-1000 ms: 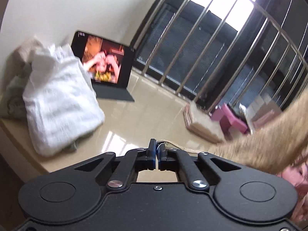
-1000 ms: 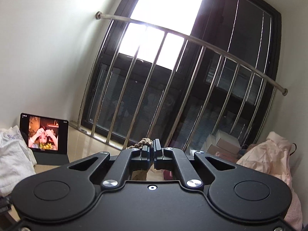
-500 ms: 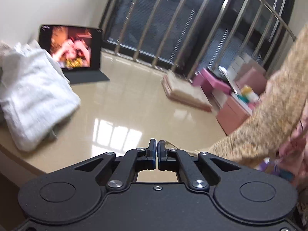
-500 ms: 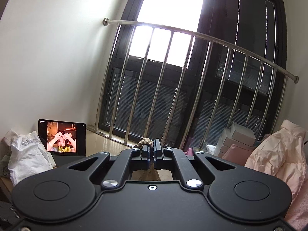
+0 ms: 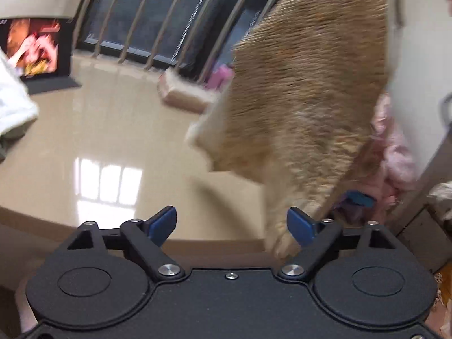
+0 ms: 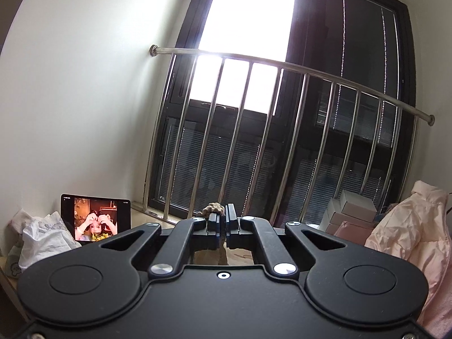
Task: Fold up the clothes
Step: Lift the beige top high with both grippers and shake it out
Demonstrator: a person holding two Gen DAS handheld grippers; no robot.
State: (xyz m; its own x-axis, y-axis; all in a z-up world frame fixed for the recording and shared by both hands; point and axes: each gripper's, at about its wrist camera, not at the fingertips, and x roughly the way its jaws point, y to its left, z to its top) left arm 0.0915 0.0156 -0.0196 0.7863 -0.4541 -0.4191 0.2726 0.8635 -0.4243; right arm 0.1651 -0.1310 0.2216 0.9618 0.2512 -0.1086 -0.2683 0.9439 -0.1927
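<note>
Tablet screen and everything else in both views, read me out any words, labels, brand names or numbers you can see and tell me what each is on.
No text can be read anywhere.
Tablet: tiny marks in the screen's top-left corner, too small to read; blurred in the left wrist view.
Stacked boxes by the window: no legible label.
White garment beside the tablet: faint pattern, no lettering to make out.
Tan fuzzy garment: no tag or print visible.
</note>
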